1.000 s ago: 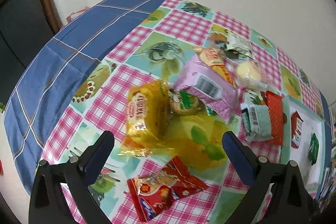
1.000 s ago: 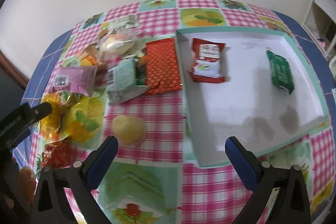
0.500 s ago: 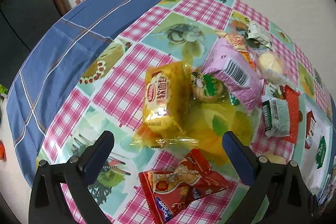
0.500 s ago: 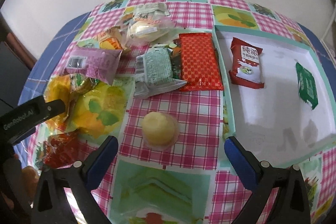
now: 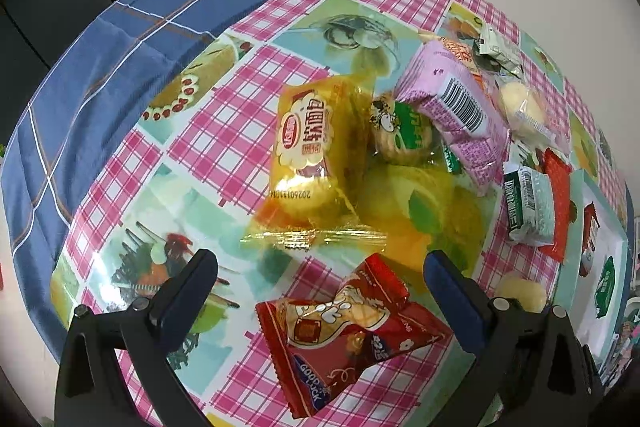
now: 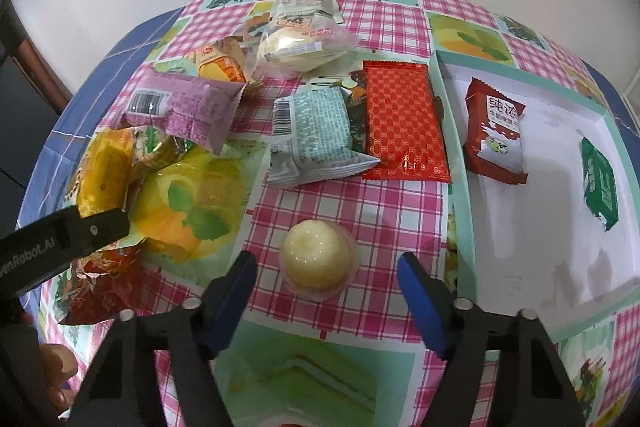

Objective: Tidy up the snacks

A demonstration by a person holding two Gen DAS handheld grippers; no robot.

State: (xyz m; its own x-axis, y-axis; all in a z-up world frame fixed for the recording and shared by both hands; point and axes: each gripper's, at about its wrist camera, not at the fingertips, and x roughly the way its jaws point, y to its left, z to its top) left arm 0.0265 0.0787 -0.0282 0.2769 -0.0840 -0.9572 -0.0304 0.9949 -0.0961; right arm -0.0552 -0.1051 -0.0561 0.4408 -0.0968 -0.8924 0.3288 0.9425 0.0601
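Two tools work the pile at once, and the step in hand looks like a pick from each. The right tool [image 6: 324,273] hangs over the jelly cup [image 6: 319,259], which sits between its blue fingers [image 6: 416,291] with a gap on either side; the jaws have just been closing from full width to about half, yet the pads do not press the cup. The next move, I judge, is to sink a little, finish the squeeze on the cup's smooth sides without tipping it, and carry it right to the tray [image 6: 460,187], whose rim lies just right of this tool. Inside the tray lie only a red packet [image 6: 494,137] and, farther right, a green packet [image 6: 599,183], well apart, with bare white floor around them. The left tool [image 5: 320,275] stands wide and empty above a red candy wrapper [image 5: 352,327], which lies low between its fingers; beyond it rests a yellow bread bag [image 5: 308,155]. Its likely call is to drop onto the wrapper's pinched middle. Ahead of the right tool the bench [image 6: 360,203] still carries the rest: a mint packet [image 6: 316,139], a red checked sachet [image 6: 404,123], and to the left a pink packet [image 6: 188,107].
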